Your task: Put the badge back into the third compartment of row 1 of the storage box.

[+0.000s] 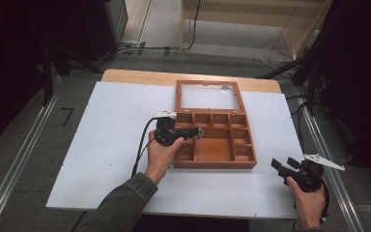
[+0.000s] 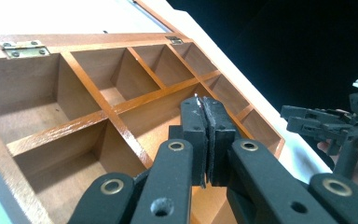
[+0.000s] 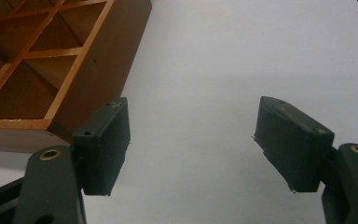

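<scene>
Over the large middle compartment of the wooden box (image 2: 98,112), the left gripper (image 2: 204,135) has its jaws pressed together, and a thin sliver of something pale or metallic shows at the seam between the pads; it is too small to tell what it is, or whether it is truly held. In the high view this left gripper (image 1: 193,132) reaches in from the box's left wall, tips above the wide tray below the row of small cells. The box (image 1: 216,140) sits open on the white counter (image 1: 106,145), its glazed lid (image 1: 207,96) laid back flat beyond the hinges, and every compartment I can see looks bare. The right gripper (image 3: 191,140) has its jaws spread wide, holding nothing, hovering above the counter off the box's near right corner; in the high view the right gripper (image 1: 281,166) is well apart from the box. The risk, as I judge it, lies in that thin pinch: if the piece is gripped only by its edge, a small tilt or an early release could drop it into the wrong cell, or flick it off onto the counter. A low approach could also knock a divider and shift the unsteadied box.
</scene>
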Tool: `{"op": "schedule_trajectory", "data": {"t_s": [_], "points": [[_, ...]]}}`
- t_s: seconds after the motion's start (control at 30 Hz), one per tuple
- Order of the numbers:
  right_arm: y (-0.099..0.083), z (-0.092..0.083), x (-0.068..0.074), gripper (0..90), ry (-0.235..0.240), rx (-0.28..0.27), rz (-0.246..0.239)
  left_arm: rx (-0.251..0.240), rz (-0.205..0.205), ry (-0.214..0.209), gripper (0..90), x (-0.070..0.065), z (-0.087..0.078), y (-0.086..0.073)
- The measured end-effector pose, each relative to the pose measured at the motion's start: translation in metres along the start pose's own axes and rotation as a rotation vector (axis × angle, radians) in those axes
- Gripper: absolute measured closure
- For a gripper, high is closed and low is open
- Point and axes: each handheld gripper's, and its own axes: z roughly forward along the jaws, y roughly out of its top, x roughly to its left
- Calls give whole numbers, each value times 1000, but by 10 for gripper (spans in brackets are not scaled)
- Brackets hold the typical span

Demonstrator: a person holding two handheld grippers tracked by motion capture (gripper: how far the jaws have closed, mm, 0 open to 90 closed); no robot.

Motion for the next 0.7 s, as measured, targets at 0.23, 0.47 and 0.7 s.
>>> {"op": "schedule_trajectory", "data": {"t_s": [0.23, 0.47, 0.7], "points": [[0, 0, 0, 243, 2, -3, -4, 11, -1, 4, 897, -1, 9, 5], [0, 0, -1, 243, 4, -1, 0, 27, -6, 7, 897, -1, 20, 9], [0, 0, -1, 244, 9, -4, -2, 29, -16, 7, 897, -2, 28, 14]]}}
